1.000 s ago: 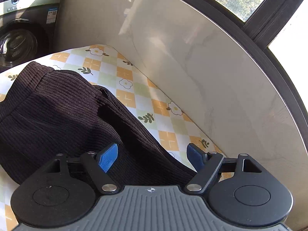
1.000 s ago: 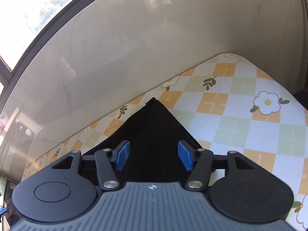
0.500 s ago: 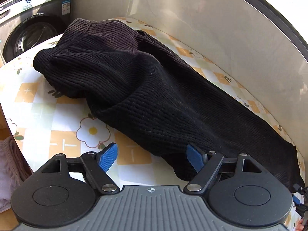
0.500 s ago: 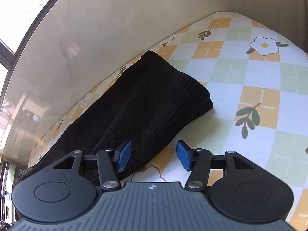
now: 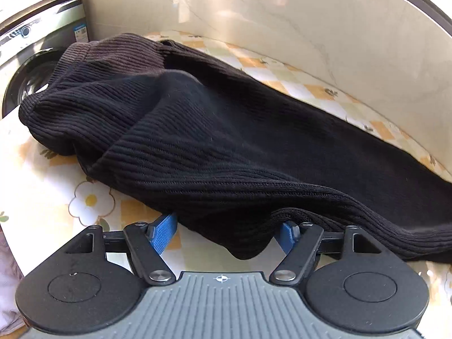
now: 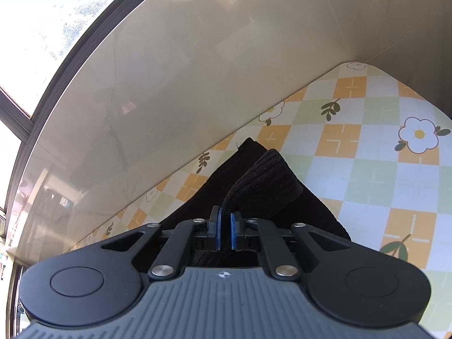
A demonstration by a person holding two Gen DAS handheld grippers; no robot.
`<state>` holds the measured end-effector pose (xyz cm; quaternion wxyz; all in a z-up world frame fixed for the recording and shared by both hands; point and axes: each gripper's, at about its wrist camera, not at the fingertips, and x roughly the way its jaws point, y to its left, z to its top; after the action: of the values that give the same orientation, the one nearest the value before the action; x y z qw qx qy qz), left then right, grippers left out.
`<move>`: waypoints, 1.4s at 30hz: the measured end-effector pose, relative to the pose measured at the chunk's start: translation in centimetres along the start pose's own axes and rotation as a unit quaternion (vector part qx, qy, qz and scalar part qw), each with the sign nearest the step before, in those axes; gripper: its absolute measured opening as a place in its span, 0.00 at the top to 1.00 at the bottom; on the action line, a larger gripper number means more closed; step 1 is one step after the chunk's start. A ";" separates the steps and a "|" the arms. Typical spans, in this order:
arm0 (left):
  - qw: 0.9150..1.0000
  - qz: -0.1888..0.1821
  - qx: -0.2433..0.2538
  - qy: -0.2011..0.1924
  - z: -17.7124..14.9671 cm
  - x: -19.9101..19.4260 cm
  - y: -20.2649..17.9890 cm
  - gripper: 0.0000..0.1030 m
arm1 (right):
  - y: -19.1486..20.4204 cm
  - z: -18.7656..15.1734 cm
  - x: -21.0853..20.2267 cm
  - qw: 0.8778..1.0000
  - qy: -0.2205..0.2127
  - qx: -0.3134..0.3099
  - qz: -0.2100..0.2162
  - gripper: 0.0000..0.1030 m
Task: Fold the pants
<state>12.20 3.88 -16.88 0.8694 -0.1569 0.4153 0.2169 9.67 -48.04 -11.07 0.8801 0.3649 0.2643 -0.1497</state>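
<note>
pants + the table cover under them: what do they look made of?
Pants: black ribbed knit or fine corduroy, matte; parallel ridges and soft drape show, and which of the two is unclear. The right gripper is shut on a hem with a stitched seam.
Table cover: probably vinyl or oilcloth; printed checks and flowers, lies flat with a slight sheen in sunlight.

This is a home laundry corner: a front-loading washing machine [image 5: 34,65] stands at ten o'clock in the left wrist view, beside a flower-patterned tablecloth [image 6: 367,147] under glossy wall tiles [image 6: 197,70] and a sunlit window [image 6: 42,28].
</note>
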 end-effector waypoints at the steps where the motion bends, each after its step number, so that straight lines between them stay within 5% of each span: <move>1: 1.000 0.002 -0.003 -0.018 0.9 -0.4 0.1 0.25 | 0.3 0.5 -0.1 1.000 -0.008 0.007 0.009 0.94; 5: 0.998 0.019 -0.008 -0.056 3.5 -0.6 -0.6 0.22 | 1.2 1.6 -0.5 0.999 -0.032 0.019 0.039 0.94; 15: 0.998 0.067 0.021 -0.005 1.7 2.4 -1.4 0.07 | -3.2 -1.9 1.8 0.999 0.029 0.022 -0.031 0.93; 26: 0.997 0.081 0.008 0.015 2.7 3.0 -1.2 0.02 | -5.4 -5.2 -0.6 0.997 0.052 0.046 -0.045 0.73; 35: 0.997 0.054 0.003 0.057 5.3 4.0 -0.8 0.04 | -1.4 -8.2 0.5 0.993 0.109 -0.035 -0.023 0.72; 42: 0.993 0.019 0.009 0.114 7.3 5.7 0.3 0.04 | 4.3 -11.8 1.8 0.978 0.162 -0.129 0.015 0.68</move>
<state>20.02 8.80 -16.96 0.8134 -0.1653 0.5166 0.2101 8.93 -36.69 -16.66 0.8673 0.2718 0.4151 -0.0397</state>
